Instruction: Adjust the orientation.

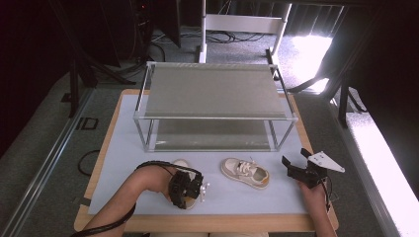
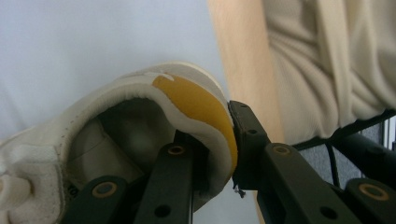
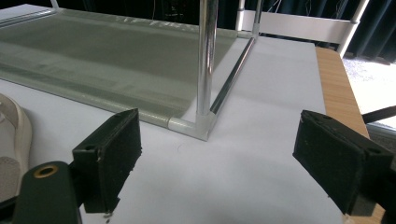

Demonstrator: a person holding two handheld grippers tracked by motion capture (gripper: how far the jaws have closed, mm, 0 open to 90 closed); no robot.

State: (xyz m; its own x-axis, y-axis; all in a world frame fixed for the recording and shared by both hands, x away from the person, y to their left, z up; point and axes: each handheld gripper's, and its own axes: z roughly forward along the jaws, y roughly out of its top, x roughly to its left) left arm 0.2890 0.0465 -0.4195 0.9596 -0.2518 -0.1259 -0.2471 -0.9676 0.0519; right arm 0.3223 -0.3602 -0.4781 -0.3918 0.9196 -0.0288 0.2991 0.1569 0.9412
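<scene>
The left gripper (image 2: pixel 231 140) had its fingers clamped on the shoe's (image 2: pixel 140 107) heel. The right gripper (image 3: pixel 217 158) waited, fingers apart, beside the rack (image 3: pixel 205 70).

Black two-jaw gripper (image 1: pixel 184 189) (brass-ringed screws), trailing black cable.

2 shoes (image 1: pixel 245 173) (image 1: pixel 181 163), 1 rack (image 1: pixel 212 91) (2 shelves), 2 grippers (image 1: pixel 186 188) (image 1: pixel 291 167)
</scene>
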